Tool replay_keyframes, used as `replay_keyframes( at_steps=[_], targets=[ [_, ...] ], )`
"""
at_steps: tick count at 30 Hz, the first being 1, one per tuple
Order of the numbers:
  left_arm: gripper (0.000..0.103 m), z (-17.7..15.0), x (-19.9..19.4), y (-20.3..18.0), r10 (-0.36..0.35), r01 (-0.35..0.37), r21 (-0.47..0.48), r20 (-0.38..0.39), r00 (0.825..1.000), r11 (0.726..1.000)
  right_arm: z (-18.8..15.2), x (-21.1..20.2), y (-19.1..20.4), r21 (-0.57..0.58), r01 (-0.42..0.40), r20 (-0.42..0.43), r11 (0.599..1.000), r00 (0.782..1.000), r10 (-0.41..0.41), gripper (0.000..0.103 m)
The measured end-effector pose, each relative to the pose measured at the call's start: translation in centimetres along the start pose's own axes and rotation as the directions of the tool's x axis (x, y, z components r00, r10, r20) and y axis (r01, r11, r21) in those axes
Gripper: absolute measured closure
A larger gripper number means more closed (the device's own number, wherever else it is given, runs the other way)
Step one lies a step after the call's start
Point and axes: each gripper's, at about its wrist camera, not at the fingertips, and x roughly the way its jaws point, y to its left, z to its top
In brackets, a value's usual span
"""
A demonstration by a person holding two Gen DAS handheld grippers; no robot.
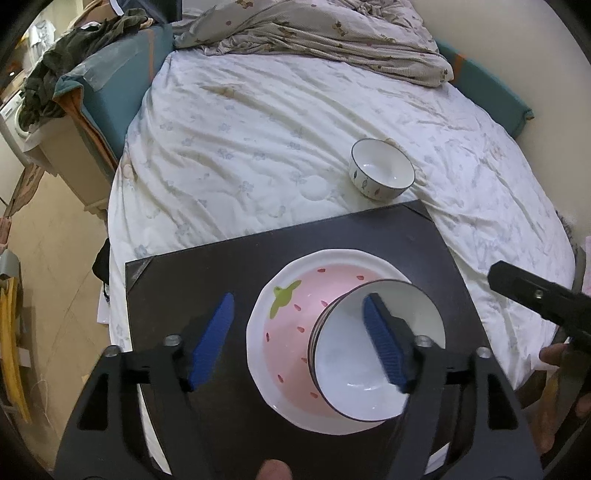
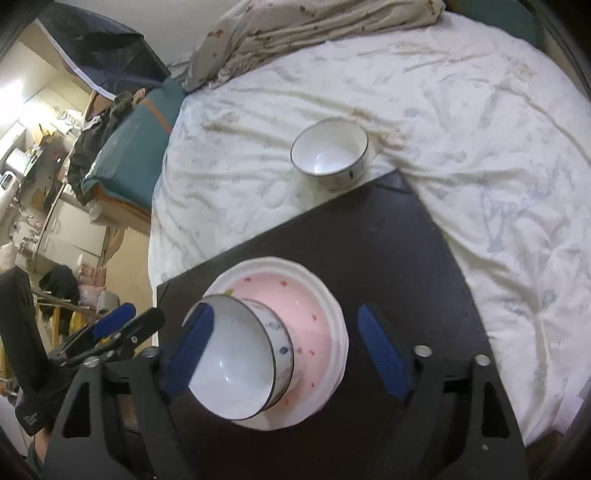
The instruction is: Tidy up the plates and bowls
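A pink strawberry-patterned plate (image 1: 291,332) with a white rim lies on a black board (image 1: 207,280). White bowls with dark rims (image 1: 354,373) are stacked on the plate; how many I cannot tell. Another white bowl (image 1: 382,169) stands on the bed beyond the board. My left gripper (image 1: 299,339) is open above the plate, its right finger over the stacked bowls. My right gripper (image 2: 284,350) is open above the same plate (image 2: 317,325) and stacked bowls (image 2: 236,373); the bowl on the bed (image 2: 330,153) lies ahead. Both are empty.
The board (image 2: 388,258) rests on a white quilted bed (image 1: 258,140). A crumpled beige blanket (image 1: 314,33) lies at the far end. A teal cushion with dark clothes (image 1: 92,74) stands left of the bed. The floor (image 1: 55,258) is at the left.
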Motion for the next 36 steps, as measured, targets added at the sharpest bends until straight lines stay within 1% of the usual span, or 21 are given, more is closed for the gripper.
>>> replay_keyframes(
  at_steps=[2, 3, 4, 6, 8, 10, 11, 13, 16, 19, 21, 23, 26, 28, 30, 36],
  targets=[
    [0.0, 0.2, -0.6, 0.0, -0.002, 0.002, -0.001, 0.036, 0.999, 1.0, 0.2, -0.4, 0.1, -0.003, -0.01, 0.017, 1.0, 1.0, 0.01, 0.008],
    [0.0, 0.3, -0.9, -0.1, -0.01, 0.01, 0.006, 0.059, 0.998, 1.0, 0.3, -0.5, 0.2, -0.008, -0.013, 0.024, 1.0, 1.0, 0.013, 0.002],
    [0.0, 0.5, -1.2, -0.3, -0.004, 0.003, 0.016, 0.073, 0.997, 1.0, 0.4, -0.8, 0.3, -0.017, -0.017, 0.04, 1.0, 0.999, 0.018, 0.0],
    [0.0, 1.1, -1.5, -0.4, 0.021, -0.024, 0.035, 0.089, 0.996, 0.999, 0.7, -1.1, 0.7, -0.047, -0.016, 0.056, 0.999, 0.998, 0.019, 0.0],
    [0.0, 1.8, -1.6, -0.4, 0.032, -0.035, 0.038, 0.088, 0.996, 0.999, 0.9, -1.2, 0.9, -0.074, 0.001, 0.07, 0.997, 0.998, 0.005, 0.0],
    [0.0, 2.5, -1.4, -0.3, 0.021, -0.024, 0.032, 0.071, 0.997, 0.999, 1.1, -1.5, 0.9, -0.083, 0.021, 0.1, 0.996, 0.995, -0.013, 0.0],
    [0.0, 3.0, -1.3, -0.3, 0.01, -0.011, 0.026, 0.058, 0.998, 1.0, 1.3, -1.6, 0.7, -0.08, 0.02, 0.105, 0.997, 0.994, -0.012, 0.0],
    [0.0, 3.8, -1.3, -0.6, 0.014, -0.015, 0.033, 0.052, 0.999, 0.999, 1.8, -1.7, 0.3, -0.063, 0.01, 0.103, 0.998, 0.995, -0.003, 0.0],
    [0.0, 5.4, -1.6, -2.0, 0.03, -0.038, 0.094, 0.082, 0.996, 0.995, 2.5, -1.9, -0.1, -0.059, 0.012, 0.11, 0.998, 0.994, -0.005, 0.0],
    [0.0, 6.8, -1.7, -2.9, 0.039, -0.051, 0.115, 0.106, 0.994, 0.992, 3.6, -2.4, 0.0, -0.092, 0.049, 0.16, 0.995, 0.987, -0.033, 0.0],
    [0.0, 7.9, -1.4, -3.3, 0.034, -0.045, 0.112, 0.101, 0.994, 0.993, 4.3, -2.4, -0.2, -0.1, 0.059, 0.169, 0.993, 0.985, -0.041, 0.0],
    [0.0, 8.9, -0.8, -3.6, 0.035, -0.044, 0.103, 0.09, 0.995, 0.994, 5.1, -2.0, -0.5, -0.093, 0.061, 0.162, 0.994, 0.986, -0.045, 0.0],
    [0.0, 10.0, 0.4, -4.2, 0.071, -0.08, 0.103, 0.089, 0.993, 0.991, 6.5, -1.2, -1.3, -0.074, 0.07, 0.148, 0.995, 0.987, -0.058, 0.0],
    [0.0, 10.8, 1.4, -4.5, 0.082, -0.091, 0.109, 0.077, 0.994, 0.99, 7.7, -0.4, -2.1, -0.049, 0.07, 0.142, 0.996, 0.988, -0.063, 0.0],
    [0.0, 11.2, 2.4, -4.6, 0.085, -0.091, 0.108, 0.063, 0.994, 0.99, 8.5, 0.1, -3.0, -0.027, 0.071, 0.142, 0.997, 0.988, -0.066, 0.0],
    [0.0, 13.2, 6.4, -4.6, 0.084, -0.083, 0.081, -0.008, 0.996, 0.993, 11.3, 2.8, -5.0, 0.01, 0.116, 0.127, 0.993, 0.985, -0.116, 0.0]
  ],
)
